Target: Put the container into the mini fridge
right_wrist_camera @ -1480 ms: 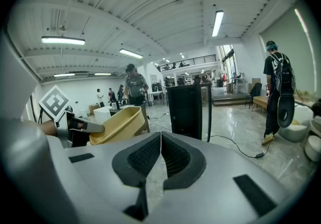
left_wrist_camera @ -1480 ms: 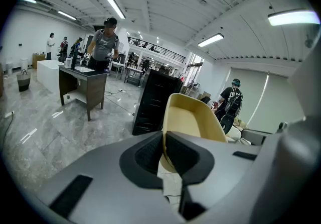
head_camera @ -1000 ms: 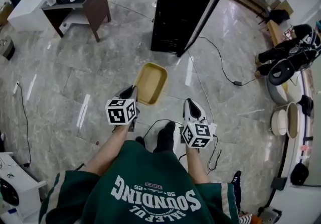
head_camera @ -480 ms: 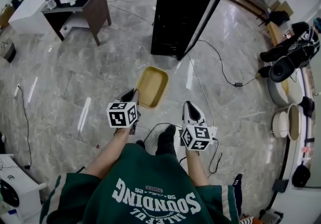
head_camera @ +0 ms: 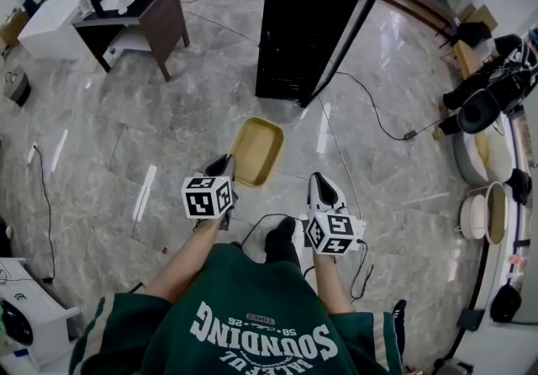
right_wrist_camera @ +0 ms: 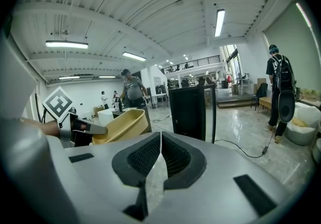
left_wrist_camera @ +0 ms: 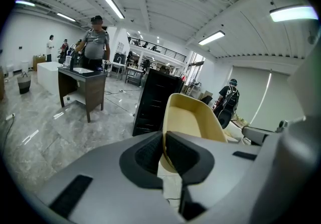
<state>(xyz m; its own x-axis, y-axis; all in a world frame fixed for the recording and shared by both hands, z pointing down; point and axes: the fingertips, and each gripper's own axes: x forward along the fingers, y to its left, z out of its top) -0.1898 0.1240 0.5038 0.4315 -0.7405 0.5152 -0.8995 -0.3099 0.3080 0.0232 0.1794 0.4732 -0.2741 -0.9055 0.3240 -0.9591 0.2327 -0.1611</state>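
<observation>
A tan open-top container (head_camera: 256,150) hangs in the air, held by its near rim in my left gripper (head_camera: 222,168), whose jaws are shut on that rim. In the left gripper view the container (left_wrist_camera: 193,120) fills the space just past the pads. The right gripper view has the container (right_wrist_camera: 119,125) at its left. My right gripper (head_camera: 320,184) is shut and empty, level with the left one. The black mini fridge (head_camera: 304,24) stands ahead on the floor with its door (head_camera: 343,37) swung open to the right; it shows as the mini fridge (left_wrist_camera: 154,100) and the mini fridge (right_wrist_camera: 191,111) in the gripper views.
A dark wooden desk (head_camera: 139,16) and a white table (head_camera: 46,20) stand at the far left, with a person (left_wrist_camera: 95,42) behind the desk. Black cables (head_camera: 370,108) trail across the marble floor right of the fridge. Another person (right_wrist_camera: 278,87) with a backpack stands at the right.
The container and both grippers have dropped slightly lower in the head view, and the fridge looks a little nearer. Both grippers keep the same state.
</observation>
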